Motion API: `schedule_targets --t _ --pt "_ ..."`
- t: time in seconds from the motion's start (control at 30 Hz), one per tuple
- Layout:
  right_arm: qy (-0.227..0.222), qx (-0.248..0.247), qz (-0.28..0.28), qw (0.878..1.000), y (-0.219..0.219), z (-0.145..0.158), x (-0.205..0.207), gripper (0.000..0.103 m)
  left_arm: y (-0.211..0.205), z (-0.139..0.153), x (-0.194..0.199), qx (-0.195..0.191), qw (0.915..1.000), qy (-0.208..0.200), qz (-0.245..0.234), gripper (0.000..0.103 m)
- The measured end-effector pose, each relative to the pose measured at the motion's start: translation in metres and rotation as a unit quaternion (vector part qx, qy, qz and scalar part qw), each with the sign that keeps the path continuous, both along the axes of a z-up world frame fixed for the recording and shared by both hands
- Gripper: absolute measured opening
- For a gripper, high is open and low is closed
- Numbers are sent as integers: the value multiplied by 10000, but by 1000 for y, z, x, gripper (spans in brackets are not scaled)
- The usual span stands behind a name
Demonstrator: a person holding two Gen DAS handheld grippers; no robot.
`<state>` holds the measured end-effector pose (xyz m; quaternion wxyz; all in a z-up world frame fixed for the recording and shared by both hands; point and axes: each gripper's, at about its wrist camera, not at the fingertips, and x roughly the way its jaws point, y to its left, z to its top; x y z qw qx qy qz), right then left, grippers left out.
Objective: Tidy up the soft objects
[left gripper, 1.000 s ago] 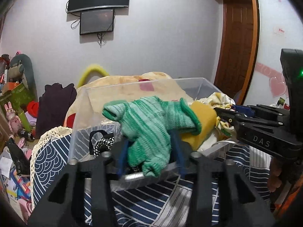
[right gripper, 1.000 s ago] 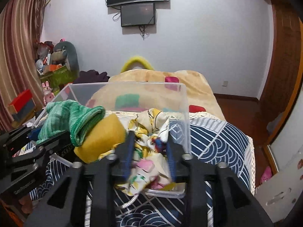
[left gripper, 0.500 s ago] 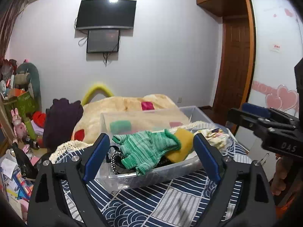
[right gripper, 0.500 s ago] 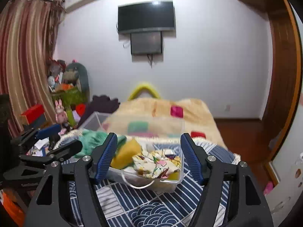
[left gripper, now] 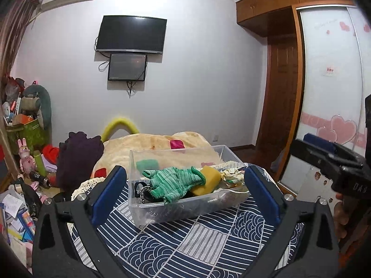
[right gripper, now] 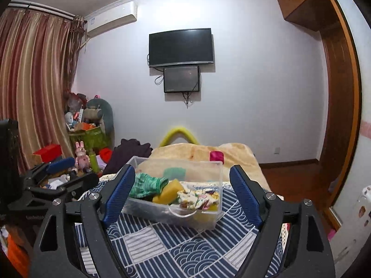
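Left wrist, clear bin (left gripper: 148, 217) ahead, tongs (left gripper: 185, 194) spread

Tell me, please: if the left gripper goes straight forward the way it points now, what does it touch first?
Most likely the clear plastic bin, at its near wall. The open left gripper points straight at it, with only the patterned blue cloth below. Higher up, the green knitted glove draped over the rim might be met first; depth is unclear.

Wall-mounted black flat television (left gripper: 131, 34) above smaller dark screen (left gripper: 127, 67). Pink rabbit figurine (right gripper: 81, 155) near striped reddish-brown curtains (right gripper: 32, 88). Brown wooden door (left gripper: 281, 97). White air-conditioning unit (right gripper: 111, 18) high on wall.
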<state>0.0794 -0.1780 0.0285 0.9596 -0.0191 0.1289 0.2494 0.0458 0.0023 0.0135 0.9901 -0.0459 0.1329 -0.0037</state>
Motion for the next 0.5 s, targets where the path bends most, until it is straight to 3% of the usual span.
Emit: schedule_targets --t 0.5 --pt "261 33 76 9996 1 -16 -1 82 3 -7 -4 9 10000 -4 20 103"
